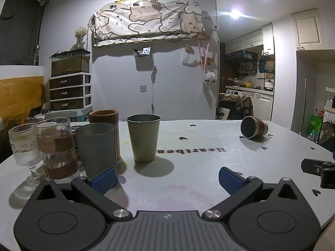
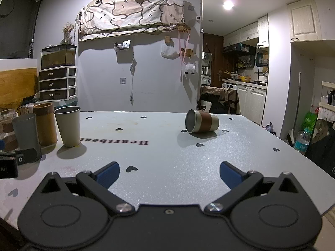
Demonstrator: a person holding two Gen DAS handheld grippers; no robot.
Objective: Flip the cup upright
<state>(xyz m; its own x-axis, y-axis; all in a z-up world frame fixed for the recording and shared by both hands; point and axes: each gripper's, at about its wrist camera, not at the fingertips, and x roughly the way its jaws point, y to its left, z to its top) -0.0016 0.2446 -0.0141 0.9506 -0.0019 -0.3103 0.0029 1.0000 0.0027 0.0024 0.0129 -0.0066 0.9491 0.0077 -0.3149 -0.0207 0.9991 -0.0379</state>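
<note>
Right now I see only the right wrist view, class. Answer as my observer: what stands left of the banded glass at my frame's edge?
Observer: A ribbed stemmed glass, upright, right beside the banded glass.
Operator: Is the left claw holding anything?
Observer: No. The left claw is wide open and empty; its left pad shows just in front of the grey cup.
</note>
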